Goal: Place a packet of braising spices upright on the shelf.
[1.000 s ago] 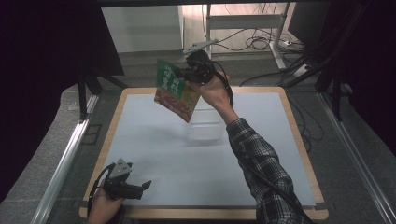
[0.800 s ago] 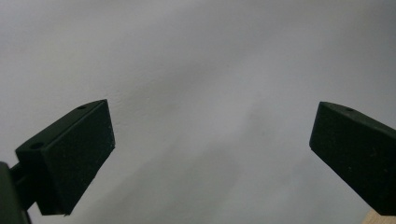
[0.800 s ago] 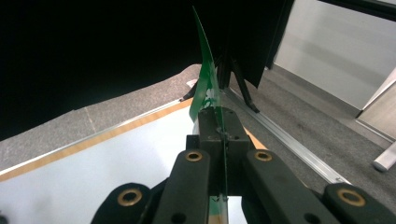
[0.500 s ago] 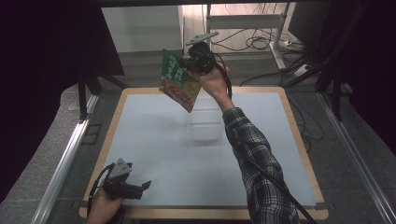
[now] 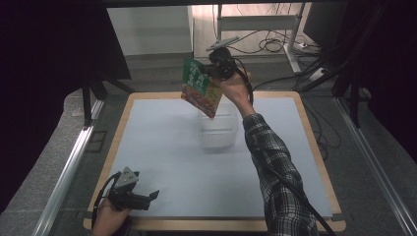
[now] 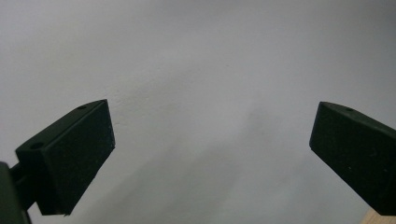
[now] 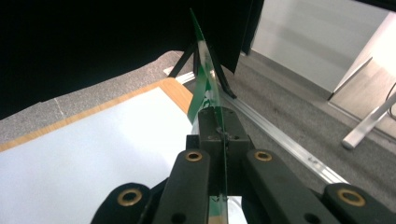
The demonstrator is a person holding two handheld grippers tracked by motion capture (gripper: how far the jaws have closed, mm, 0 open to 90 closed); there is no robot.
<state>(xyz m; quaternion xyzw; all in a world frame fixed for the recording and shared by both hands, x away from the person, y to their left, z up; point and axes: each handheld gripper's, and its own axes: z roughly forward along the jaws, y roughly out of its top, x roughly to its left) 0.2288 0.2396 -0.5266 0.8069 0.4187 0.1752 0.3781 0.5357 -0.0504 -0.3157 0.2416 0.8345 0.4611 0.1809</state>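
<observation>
The bench [image 5: 162,147] carried a pale sheet inside a wooden rim, with grey floor, cables and dark curtains around it. Above its far edge the right hand-held gripper [image 5: 212,72] was raised, jaws clamped on a green food packet [image 5: 200,87] that hung tilted over a clear plastic container [image 5: 218,130] near the far middle. The right gripper view showed the packet [image 7: 204,88] edge-on, pinched between the jaws. Near the front left corner the left hand-held gripper [image 5: 150,196] lay low, and the left gripper view showed its jaws wide apart over bare sheet.
</observation>
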